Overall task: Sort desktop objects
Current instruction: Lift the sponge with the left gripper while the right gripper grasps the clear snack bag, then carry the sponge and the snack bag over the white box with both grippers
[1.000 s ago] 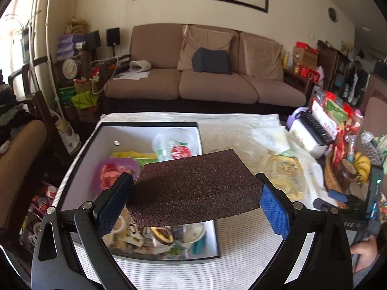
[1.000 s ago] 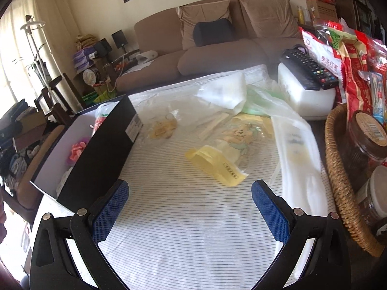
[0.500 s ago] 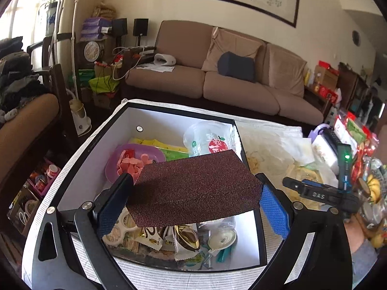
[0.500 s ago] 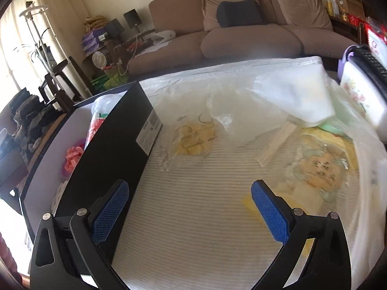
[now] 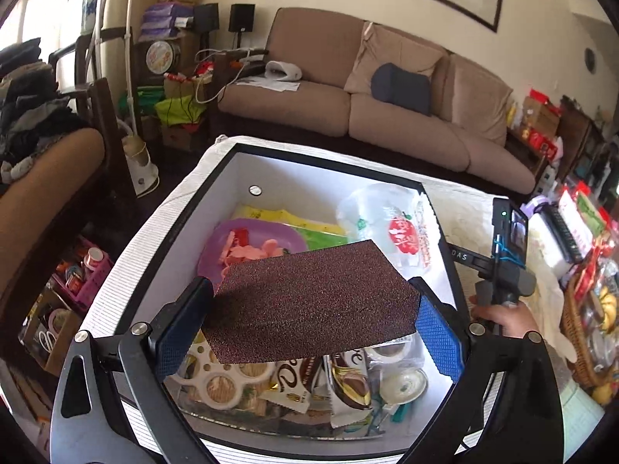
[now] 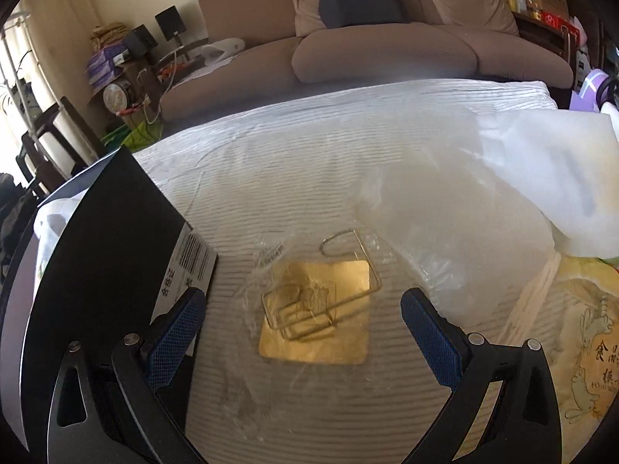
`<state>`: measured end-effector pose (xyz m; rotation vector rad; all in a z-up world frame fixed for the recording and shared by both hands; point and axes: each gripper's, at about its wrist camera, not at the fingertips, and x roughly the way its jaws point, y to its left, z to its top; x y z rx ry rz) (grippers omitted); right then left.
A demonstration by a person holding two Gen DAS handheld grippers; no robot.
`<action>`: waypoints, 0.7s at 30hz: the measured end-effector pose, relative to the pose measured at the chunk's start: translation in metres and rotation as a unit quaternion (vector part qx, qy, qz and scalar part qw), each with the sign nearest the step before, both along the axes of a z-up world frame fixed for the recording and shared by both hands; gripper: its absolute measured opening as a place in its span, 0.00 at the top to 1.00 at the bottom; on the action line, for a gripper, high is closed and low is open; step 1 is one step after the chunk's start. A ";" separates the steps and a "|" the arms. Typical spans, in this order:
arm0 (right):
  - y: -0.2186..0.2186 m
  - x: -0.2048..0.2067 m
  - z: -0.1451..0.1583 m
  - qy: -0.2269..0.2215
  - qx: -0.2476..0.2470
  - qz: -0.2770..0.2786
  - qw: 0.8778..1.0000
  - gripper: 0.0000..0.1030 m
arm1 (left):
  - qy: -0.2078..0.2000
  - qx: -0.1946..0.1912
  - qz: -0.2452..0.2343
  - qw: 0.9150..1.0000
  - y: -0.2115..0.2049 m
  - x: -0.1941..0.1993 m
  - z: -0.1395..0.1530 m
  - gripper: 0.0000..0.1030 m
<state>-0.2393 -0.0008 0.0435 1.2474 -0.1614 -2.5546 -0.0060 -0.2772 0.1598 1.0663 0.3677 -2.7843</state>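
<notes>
Sponge block (image 5: 315, 301), dark and speckled, is sitting clamped between the blue pads of the left gripper (image 5: 309, 321), hanging in the air over the open box (image 5: 232, 178). Directly beneath it, at the near end of the box, snack wrappers (image 5: 344, 382), a white plastic piece with round holes (image 5: 216, 379) and a small roll of tape (image 5: 402, 382) are lying jumbled together. Farther in, a purple plate (image 5: 247, 236) is holding pink bits, and a clear plastic bag with red print (image 5: 390, 224) is leaning in the far right corner. Beside the box on the right, a hand (image 5: 503, 319) is gripping the handle of the other tool.

In the right wrist view, the right gripper (image 6: 301, 328) is hovering with its jaws spread wide and nothing between them, just above a clear packet with a gold card and wire clips (image 6: 321, 305) lying on the striped tablecloth (image 6: 309, 147). The black outer wall of the box is standing just left of it. Crumpled plastic bags (image 6: 464, 208) are lying to the right, and a brown sofa (image 6: 387, 46) is filling the background.
</notes>
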 end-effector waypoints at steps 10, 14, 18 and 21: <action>0.002 -0.003 -0.003 -0.018 0.006 0.018 1.000 0.57 | 0.029 0.071 0.038 0.996 -0.062 0.022 0.013 0.04; 0.021 0.016 0.005 -0.027 -0.025 0.024 0.999 0.58 | 0.024 0.084 0.036 0.996 -0.070 0.022 0.010 0.04; 0.051 0.049 0.018 -0.055 -0.075 0.025 0.995 0.58 | 0.007 0.083 0.030 0.996 -0.069 0.018 0.003 0.04; 0.070 0.073 0.033 -0.065 -0.101 0.033 0.992 0.58 | -0.001 0.090 0.026 0.996 -0.065 0.016 -0.001 0.04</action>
